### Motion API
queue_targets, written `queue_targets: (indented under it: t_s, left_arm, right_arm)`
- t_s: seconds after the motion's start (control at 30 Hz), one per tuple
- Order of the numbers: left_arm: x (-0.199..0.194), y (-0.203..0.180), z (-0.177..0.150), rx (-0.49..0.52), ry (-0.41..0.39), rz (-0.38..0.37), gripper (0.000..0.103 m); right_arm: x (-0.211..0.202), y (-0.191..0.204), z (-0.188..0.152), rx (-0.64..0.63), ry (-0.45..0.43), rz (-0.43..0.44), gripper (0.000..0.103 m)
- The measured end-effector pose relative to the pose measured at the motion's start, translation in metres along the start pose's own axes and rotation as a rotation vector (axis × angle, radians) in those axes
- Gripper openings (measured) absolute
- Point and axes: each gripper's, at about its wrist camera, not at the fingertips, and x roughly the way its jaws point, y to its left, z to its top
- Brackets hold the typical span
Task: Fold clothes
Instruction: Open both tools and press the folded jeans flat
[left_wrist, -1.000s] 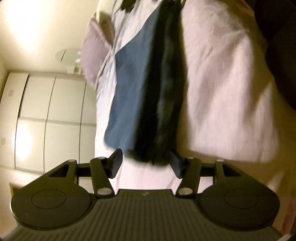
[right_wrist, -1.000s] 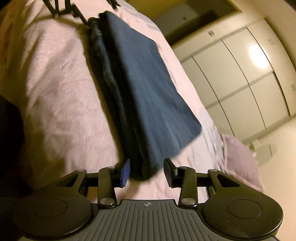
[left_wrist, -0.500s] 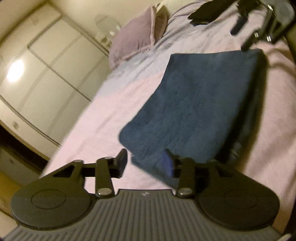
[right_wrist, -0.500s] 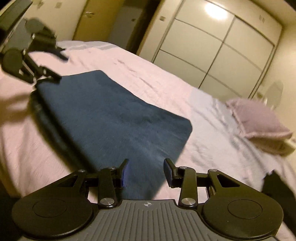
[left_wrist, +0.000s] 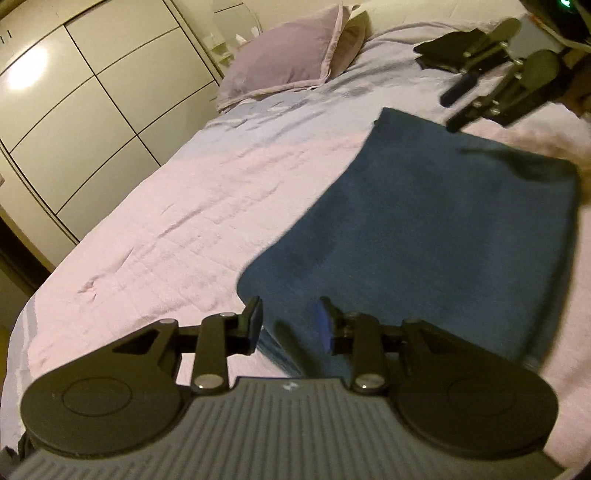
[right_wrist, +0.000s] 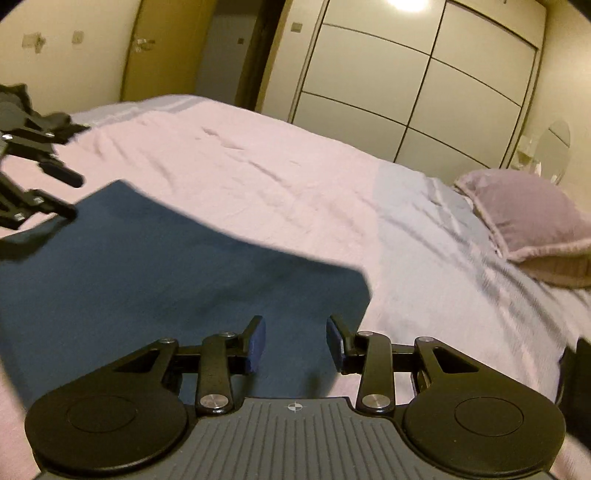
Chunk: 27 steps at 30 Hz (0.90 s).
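Observation:
A folded dark blue garment (left_wrist: 443, 229) (right_wrist: 147, 266) lies flat on the pink bed cover (left_wrist: 184, 221) (right_wrist: 258, 166). My left gripper (left_wrist: 290, 326) (right_wrist: 75, 197) hovers over the garment's near left corner. Its jaws are closing, and the cloth lies below them, not pinched. My right gripper (right_wrist: 295, 339) (left_wrist: 450, 112) hangs over the garment's other end, open, with nothing between its blue pads (right_wrist: 258, 339). Both grippers point down at a slant towards the bed.
A mauve pillow (left_wrist: 284, 55) (right_wrist: 528, 214) rests at the head of the bed. Beyond it, near the right gripper, lies a dark piece of clothing (left_wrist: 439, 48). White wardrobe doors (left_wrist: 74, 92) (right_wrist: 406, 74) line the far side, with a doorway (right_wrist: 229, 55) beside them.
Both views have rolled from tilted to level, and both grippers have risen and drawn back from the garment's ends. The left jaws have narrowed. The blue garment now lies flat.

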Motion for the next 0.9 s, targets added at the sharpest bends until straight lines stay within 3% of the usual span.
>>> queue_targets:
  t_s: [0.13,0.2,0.37,0.5,0.63,0.73,0.9]
  left_arm:
    - [0.031,0.009,0.002,-0.027,0.042,-0.033,0.029]
    - [0.035,0.012,0.000,-0.050,0.041,-0.037,0.030]
    - [0.032,0.013,-0.005,-0.066,0.037,-0.032,0.030]
    - [0.028,0.009,-0.003,-0.049,0.044,-0.009,0.030]
    - [0.006,0.008,-0.005,-0.049,0.038,0.043,0.030]
    - [-0.020,0.005,-0.015,-0.079,0.032,0.034,0.032]
    - [-0.050,-0.016,-0.033,-0.107,0.056,0.030,0.031]
  right_arm:
    - [0.067,-0.029,0.013,0.099,0.093,-0.014,0.038]
    - [0.095,-0.032,0.010,0.147,0.139,0.024,0.038]
    - [0.112,-0.040,0.012,0.220,0.153,0.060,0.039]
    - [0.077,-0.037,0.015,0.225,0.112,0.055,0.039]
    - [0.011,-0.022,0.008,0.249,0.045,0.086,0.039]
    - [-0.038,0.004,-0.005,0.231,0.010,0.134,0.039]
    - [-0.071,0.041,-0.047,0.252,0.071,0.179,0.039]
